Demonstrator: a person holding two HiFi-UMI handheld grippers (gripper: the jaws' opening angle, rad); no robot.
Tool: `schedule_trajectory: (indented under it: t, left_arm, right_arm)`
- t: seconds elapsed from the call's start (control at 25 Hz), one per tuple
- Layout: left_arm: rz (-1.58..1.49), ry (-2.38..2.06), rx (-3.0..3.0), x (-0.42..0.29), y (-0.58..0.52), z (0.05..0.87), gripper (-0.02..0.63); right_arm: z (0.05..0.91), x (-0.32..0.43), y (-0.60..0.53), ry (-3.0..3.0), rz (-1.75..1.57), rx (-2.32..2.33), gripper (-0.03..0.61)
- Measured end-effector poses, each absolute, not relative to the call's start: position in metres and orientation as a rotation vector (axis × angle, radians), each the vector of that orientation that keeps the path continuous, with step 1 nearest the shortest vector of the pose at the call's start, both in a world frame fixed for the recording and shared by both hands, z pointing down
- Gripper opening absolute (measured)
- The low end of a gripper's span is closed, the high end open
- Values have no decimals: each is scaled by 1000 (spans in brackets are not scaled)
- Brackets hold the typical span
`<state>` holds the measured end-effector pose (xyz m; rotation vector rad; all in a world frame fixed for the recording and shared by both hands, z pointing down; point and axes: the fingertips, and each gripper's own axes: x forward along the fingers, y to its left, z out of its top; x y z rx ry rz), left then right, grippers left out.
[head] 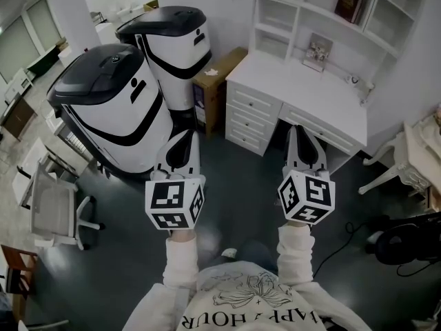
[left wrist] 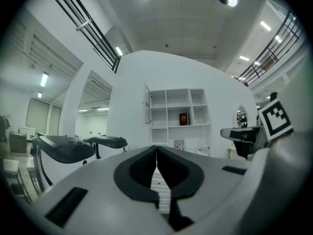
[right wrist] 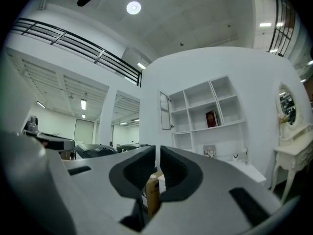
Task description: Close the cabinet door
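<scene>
In the head view my left gripper [head: 184,138] and right gripper [head: 302,131] hang well short of the white shelf unit [head: 255,19], so a blind reach could miss. The left gripper view shows my dark padded jaws together and empty, with the flat, framed cabinet door [left wrist: 146,104] open at the shelf unit's upper left. In the right gripper view the jaws are likewise closed on nothing, and I judge a hard shove could slam that thin panel.

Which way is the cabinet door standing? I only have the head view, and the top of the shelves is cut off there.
Observer: The cabinet door stands open, swung out from the upper left compartment of the shelf unit.
Operator: Is the left gripper holding anything?
Observer: No. The left gripper has its jaws together, with nothing between them.
Operator: And the right?
Observer: The right gripper is empty too, its jaws all but together.
</scene>
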<state>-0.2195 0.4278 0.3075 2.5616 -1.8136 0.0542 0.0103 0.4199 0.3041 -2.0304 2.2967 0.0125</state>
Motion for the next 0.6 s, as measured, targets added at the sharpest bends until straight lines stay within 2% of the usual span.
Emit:
schedule_trajectory:
  t: [0.6]
  left_arm:
    - [67,-1841,2507,-219,350,322,5]
  right_arm:
    - [314,15,337,2334,-4,-2013,28]
